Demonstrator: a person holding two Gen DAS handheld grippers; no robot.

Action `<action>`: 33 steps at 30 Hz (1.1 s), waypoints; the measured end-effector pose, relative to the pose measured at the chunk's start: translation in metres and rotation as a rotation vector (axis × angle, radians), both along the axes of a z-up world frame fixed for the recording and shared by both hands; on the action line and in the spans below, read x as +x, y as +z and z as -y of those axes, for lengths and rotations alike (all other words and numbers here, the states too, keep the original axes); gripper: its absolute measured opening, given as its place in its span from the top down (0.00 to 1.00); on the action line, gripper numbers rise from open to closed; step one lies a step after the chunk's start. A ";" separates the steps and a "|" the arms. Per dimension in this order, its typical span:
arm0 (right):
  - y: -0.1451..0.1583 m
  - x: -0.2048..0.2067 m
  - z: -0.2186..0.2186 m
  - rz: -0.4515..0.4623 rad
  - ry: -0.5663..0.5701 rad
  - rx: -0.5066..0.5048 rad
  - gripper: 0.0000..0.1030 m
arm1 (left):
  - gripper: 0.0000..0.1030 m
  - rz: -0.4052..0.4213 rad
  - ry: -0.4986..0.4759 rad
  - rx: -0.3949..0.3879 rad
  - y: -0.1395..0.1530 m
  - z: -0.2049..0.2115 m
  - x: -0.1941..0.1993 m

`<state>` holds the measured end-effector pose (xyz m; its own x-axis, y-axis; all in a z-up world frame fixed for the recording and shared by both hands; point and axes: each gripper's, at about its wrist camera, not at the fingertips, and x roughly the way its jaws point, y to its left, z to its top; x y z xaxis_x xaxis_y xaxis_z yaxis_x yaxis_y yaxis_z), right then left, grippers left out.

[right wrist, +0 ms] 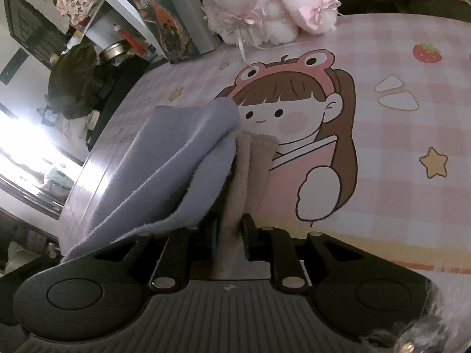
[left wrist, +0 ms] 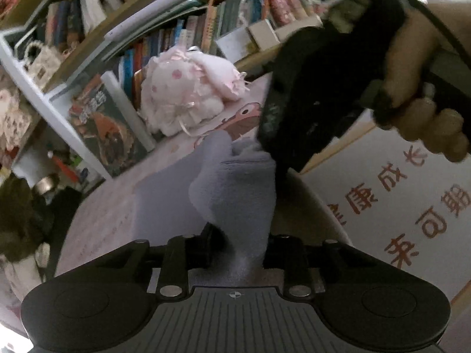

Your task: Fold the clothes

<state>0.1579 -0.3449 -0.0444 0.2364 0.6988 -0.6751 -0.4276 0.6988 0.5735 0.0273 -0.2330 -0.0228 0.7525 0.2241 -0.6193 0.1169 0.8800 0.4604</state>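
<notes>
A lavender-grey sock (left wrist: 235, 194) is stretched between both grippers above the pink cartoon table mat (right wrist: 382, 117). My left gripper (left wrist: 238, 250) is shut on one end of the sock. My right gripper (right wrist: 229, 235) is shut on its beige end (right wrist: 250, 170), and the lavender part (right wrist: 176, 161) drapes over its left finger. In the left wrist view the right gripper (left wrist: 318, 88) and the hand holding it sit at the sock's far end.
A pink plush toy (right wrist: 265, 6) sits at the back of the mat. A bookshelf (left wrist: 164, 41) and a standing book (right wrist: 164, 20) line the far side. A white sign with red characters (left wrist: 397, 206) is at the right. The table's left edge (right wrist: 88, 158) is close.
</notes>
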 end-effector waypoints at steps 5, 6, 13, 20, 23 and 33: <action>0.008 -0.007 0.019 -0.017 -0.018 0.046 0.77 | 0.72 0.021 0.036 -0.044 0.009 -0.001 -0.004; 0.010 -0.008 0.024 -0.023 -0.021 0.061 0.73 | 0.72 0.025 0.032 -0.043 0.010 0.000 -0.005; 0.006 -0.015 0.051 -0.189 -0.030 0.236 0.35 | 0.73 0.050 0.009 -0.036 0.016 0.010 -0.015; -0.005 -0.009 0.040 -0.348 -0.028 0.397 0.27 | 0.91 0.076 -0.005 -0.043 0.020 0.006 -0.019; -0.011 0.000 0.032 -0.391 -0.070 0.435 0.26 | 0.91 0.086 -0.036 0.047 0.018 0.013 -0.025; -0.014 0.043 -0.003 -0.389 -0.162 0.395 0.40 | 0.90 0.023 -0.174 0.208 -0.006 0.039 -0.045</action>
<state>0.2005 -0.3420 -0.0588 0.1481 0.8909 -0.4293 -0.0386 0.4390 0.8977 -0.0181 -0.2719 -0.0283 0.8039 0.2114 -0.5559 0.2454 0.7336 0.6337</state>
